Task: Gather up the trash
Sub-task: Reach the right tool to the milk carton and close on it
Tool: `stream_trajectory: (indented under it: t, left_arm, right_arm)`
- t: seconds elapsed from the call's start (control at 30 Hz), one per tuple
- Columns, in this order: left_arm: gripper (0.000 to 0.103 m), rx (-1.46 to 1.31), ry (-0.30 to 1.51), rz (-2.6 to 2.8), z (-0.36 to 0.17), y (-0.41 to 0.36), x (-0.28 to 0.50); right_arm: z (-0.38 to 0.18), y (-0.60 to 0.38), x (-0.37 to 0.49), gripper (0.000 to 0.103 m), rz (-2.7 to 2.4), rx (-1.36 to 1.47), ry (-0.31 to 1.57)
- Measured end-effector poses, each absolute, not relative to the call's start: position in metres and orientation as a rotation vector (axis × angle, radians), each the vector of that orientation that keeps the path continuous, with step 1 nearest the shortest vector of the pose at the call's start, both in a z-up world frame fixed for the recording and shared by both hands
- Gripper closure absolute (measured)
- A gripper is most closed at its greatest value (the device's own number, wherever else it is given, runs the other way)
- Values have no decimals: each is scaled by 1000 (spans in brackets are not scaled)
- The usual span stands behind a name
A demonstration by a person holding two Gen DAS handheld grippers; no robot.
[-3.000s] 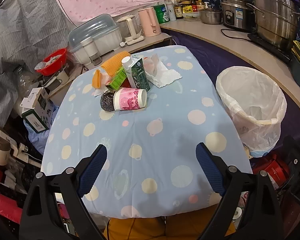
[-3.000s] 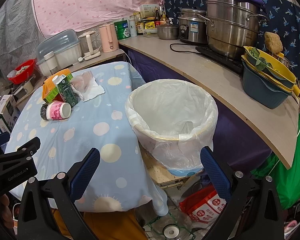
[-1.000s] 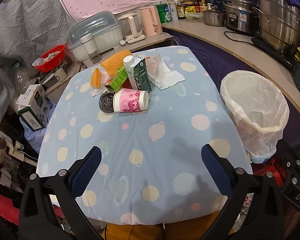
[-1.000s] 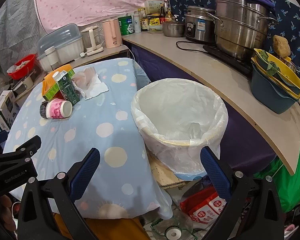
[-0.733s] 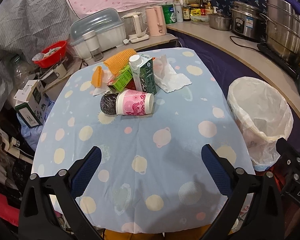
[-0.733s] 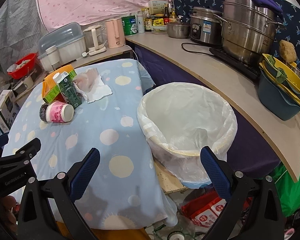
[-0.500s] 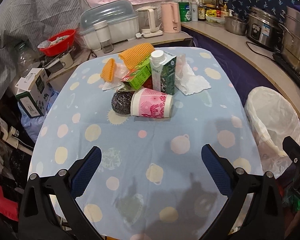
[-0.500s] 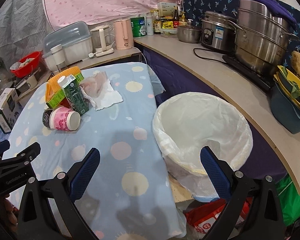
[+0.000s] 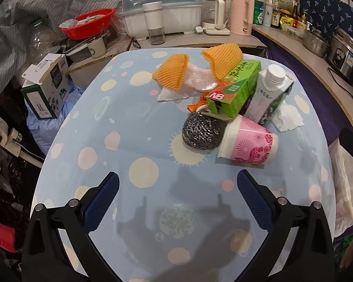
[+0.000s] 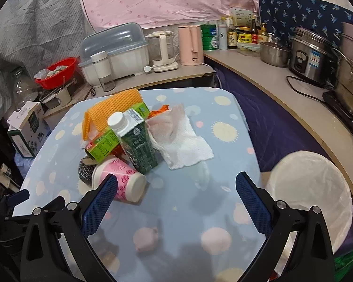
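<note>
A pile of trash lies on the blue dotted table [image 9: 138, 127]: a pink paper cup [image 9: 247, 146] on its side, a steel wool ball [image 9: 201, 131], a green box [image 9: 235, 91], a dark green carton [image 9: 270, 98], orange foam nets [image 9: 171, 71] and white tissue [image 9: 193, 87]. In the right wrist view the cup [image 10: 122, 181], the carton [image 10: 136, 138] and a tissue [image 10: 186, 145] lie ahead. My left gripper [image 9: 176, 202] is open and empty, short of the pile. My right gripper [image 10: 175, 199] is open and empty; its left finger overlaps the cup. The white-lined bin [image 10: 310, 188] stands right of the table.
A counter [image 10: 266, 77] with pots, bottles, a kettle and a pink jug runs behind and to the right. A dish-rack box [image 9: 162, 16], a red basin [image 9: 87, 22] and a cardboard box [image 9: 47, 87] crowd the far left.
Both grippers have moved forward and left over the table toward the trash pile. The bin has slid to the right edge of both views. Both stay open.
</note>
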State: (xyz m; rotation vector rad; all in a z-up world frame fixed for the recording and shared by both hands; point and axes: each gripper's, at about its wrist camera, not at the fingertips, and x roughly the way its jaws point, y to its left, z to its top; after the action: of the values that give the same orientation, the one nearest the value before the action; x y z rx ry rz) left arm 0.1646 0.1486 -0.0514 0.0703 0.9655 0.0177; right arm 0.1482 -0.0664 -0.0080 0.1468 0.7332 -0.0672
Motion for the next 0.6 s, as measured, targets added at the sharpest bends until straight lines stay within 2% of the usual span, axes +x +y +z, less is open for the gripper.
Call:
stream_trajectory:
  t: [0.3,0.6]
  left_arm:
    - [7,9,1016,19,-74,178,198]
    - [7,-31,1039,-28,-87,183,214]
  right_arm:
    - [-35,-29,224,7,-6,86,761]
    - [-55,-18,261,7,25,69,773]
